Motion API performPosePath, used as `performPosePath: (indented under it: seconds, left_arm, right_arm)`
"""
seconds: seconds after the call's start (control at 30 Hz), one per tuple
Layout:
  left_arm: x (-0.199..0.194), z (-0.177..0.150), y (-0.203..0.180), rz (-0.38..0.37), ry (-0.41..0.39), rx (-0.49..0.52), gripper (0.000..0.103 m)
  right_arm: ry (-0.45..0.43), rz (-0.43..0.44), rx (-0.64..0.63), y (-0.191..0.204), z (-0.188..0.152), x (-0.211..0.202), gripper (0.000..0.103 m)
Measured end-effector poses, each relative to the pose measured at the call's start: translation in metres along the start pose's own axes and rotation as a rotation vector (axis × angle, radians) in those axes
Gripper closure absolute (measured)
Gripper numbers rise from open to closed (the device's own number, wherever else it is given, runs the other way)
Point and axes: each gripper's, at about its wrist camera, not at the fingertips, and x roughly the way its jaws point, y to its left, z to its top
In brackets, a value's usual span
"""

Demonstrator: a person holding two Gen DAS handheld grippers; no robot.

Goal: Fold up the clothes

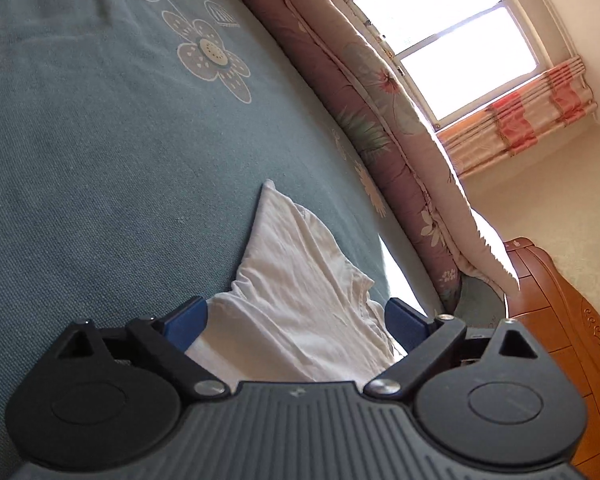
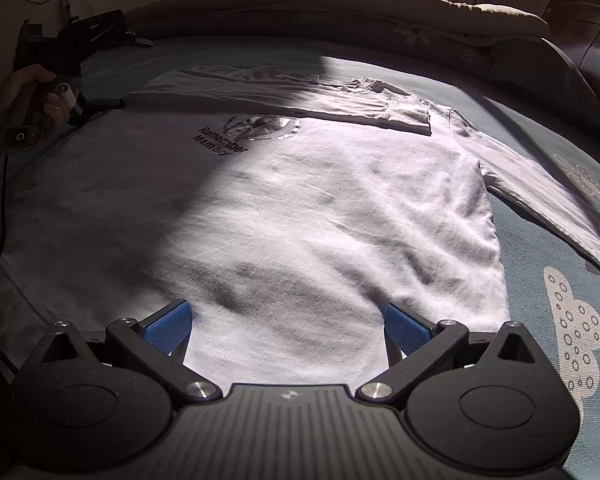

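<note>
One white shirt (image 2: pixel 300 208) lies flat on the bed (image 2: pixel 540 272), print side up, filling most of the right wrist view. One sleeve (image 2: pixel 300 100) is folded across the chest along the far edge; the other sleeve (image 2: pixel 548 196) stretches out to the right over bare blue cover. The shirt's right edge runs clean from armpit to hem, with open cover beyond it. The left side lies in shadow near the bed's edge.

The right gripper (image 2: pixel 288 328) hangs over the near part of the shirt, its two blue pads spread wide with cloth showing between them and nothing pinched.

The left gripper (image 1: pixel 296 320) is also spread wide, one blue pad either side of a rumpled fold of the shirt (image 1: pixel 300 292), not clamped. In the right wrist view it sits at the shirt's far-left corner (image 2: pixel 88 52), held by a hand (image 2: pixel 32 96).

Ahead of the left gripper the cover (image 1: pixel 100 140) is bare up to one rolled quilt (image 1: pixel 364 112) along the far edge, under one window (image 1: pixel 452 40). A wooden headboard (image 1: pixel 560 312) closes the right side.
</note>
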Motion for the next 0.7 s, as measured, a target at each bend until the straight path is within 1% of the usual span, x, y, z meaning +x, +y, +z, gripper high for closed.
performPosePath:
  seconds: [0.03,0.1,0.2,0.33,0.43,0.47,0.63,0.67,0.7]
  left_arm:
    - [-0.005,0.005,-0.002,-0.018,0.003,-0.002,0.006]
    - [-0.01,0.017,-0.013,-0.064,0.004,0.039,0.003]
    - [0.005,0.034,-0.035,-0.123,0.058,0.105,0.002]
    - [0.042,0.029,-0.049,-0.114,0.155,0.175,0.002]
    - [0.052,0.013,-0.038,-0.008,0.214,0.191,0.002]
    - [0.049,0.014,-0.037,-0.01,0.22,0.196,0.003]
    - [0.032,0.015,-0.034,-0.02,0.246,0.221,0.003]
    - [0.03,0.016,-0.037,-0.024,0.247,0.237,0.003]
    - [0.031,0.02,-0.048,-0.032,0.233,0.293,0.003]
  right_arm:
    - [0.0,0.0,0.0,0.0,0.0,0.0,0.0]
    - [-0.004,0.001,0.0,0.0,-0.001,0.0,0.0]
    - [-0.006,0.001,0.0,0.0,0.0,0.0,0.0]
    - [-0.001,-0.001,0.0,0.0,0.001,0.001,0.0]
    - [0.005,-0.003,0.001,0.0,0.001,0.0,0.0]
    - [0.006,-0.003,0.001,0.0,0.001,0.0,0.0]
    - [0.004,-0.001,0.001,0.0,0.0,0.0,0.0]
    - [0.007,-0.001,0.0,0.0,0.001,0.001,0.0]
    - [0.012,-0.002,-0.001,0.0,0.002,0.001,0.0]
